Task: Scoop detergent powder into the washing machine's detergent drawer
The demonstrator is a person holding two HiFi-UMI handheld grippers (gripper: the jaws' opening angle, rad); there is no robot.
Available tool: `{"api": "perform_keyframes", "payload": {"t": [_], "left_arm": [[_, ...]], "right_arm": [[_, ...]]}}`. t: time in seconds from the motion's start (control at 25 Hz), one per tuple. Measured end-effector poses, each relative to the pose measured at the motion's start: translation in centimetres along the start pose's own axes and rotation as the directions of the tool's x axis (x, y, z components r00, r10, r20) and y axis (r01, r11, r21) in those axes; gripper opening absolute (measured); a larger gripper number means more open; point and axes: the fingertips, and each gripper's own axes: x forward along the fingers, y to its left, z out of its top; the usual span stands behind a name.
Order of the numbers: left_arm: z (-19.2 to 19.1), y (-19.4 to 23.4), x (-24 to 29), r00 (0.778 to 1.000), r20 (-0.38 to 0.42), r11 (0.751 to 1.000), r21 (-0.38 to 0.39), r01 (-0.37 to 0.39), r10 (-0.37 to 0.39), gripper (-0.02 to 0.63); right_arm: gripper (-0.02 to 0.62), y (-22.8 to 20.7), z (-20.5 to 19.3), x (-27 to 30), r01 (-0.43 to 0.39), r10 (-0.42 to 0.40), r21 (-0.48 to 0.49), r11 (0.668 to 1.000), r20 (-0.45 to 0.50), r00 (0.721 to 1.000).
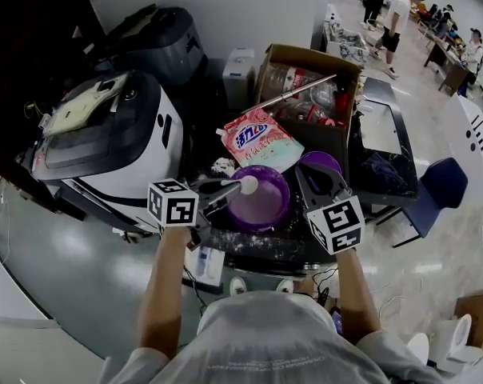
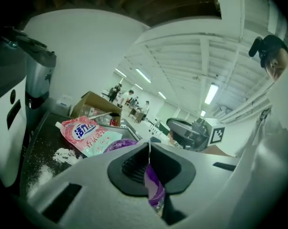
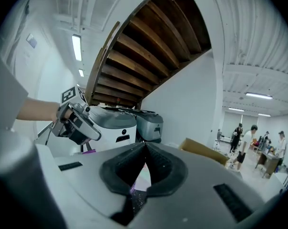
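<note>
Two hazards stand out, both matters of judgement. The heap of detergent powder [image 1: 248, 185] sits proud on the scoop [image 1: 232, 189], so a tilt or jolt on the way over to the washing machine [image 1: 105, 134], which stands to the left of the work, would shed it. White spilled powder [image 2: 65, 155] already lies on the dark desk [image 1: 261, 248], which suggests how easily that happens. The detergent drawer itself cannot be made out in any view, so the scoop may be carried to the wrong spot. The left tongs [image 1: 225, 192] are shut tight on the scoop's thin purple handle, which runs up between the two pads. The loaded end hangs over the purple basin [image 1: 265, 208], and the pink detergent pouch [image 1: 257, 138] lies just behind. The right tongs [image 1: 320, 176] are closed as well, with only a sliver between the pads. In that sliver sits a thin pale-and-purple edge flecked with powder. From the head view it seems to belong to the purple container [image 1: 321, 162] just beside the basin, though which part is gripped cannot be told. If that grip slipped, the container could shift and knock the basin.
</note>
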Motion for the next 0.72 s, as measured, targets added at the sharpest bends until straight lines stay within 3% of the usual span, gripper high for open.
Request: {"api": "perform_keyframes", "payload": {"t": [0.16, 0.4, 0.6, 0.72], "left_arm": [[1.0, 0.5, -1.9, 0.988, 0.150, 0.994, -0.102, -0.028, 0.044, 0.014], [0.1, -0.6, -5.7, 0.955, 0.289, 0.981, -0.193, -0.013, 0.070, 0.014], [-2.3, -0.7, -10.2, 0.894, 0.389, 0.950, -0.292, -0.109, 0.222, 0.014], [-3.6, -1.4, -12.8, 0.856, 0.428, 0.933, -0.325, -0.154, 0.290, 0.014]], "right_arm": [[0.005, 1.1, 0.9, 0.3, 0.004, -0.004, -0.027, 1.000, 0.003, 1.000], [-0.006, 3.0, 1.6, 0.5, -0.041, 0.041, -0.003, 0.999, 0.034, 0.999], [-0.006, 6.7, 1.6, 0.7, -0.180, 0.181, -0.020, 0.983, 0.035, 0.983], [-0.006, 8.3, 2.0, 0.9, -0.223, 0.225, -0.026, 0.974, 0.053, 0.973]]}}
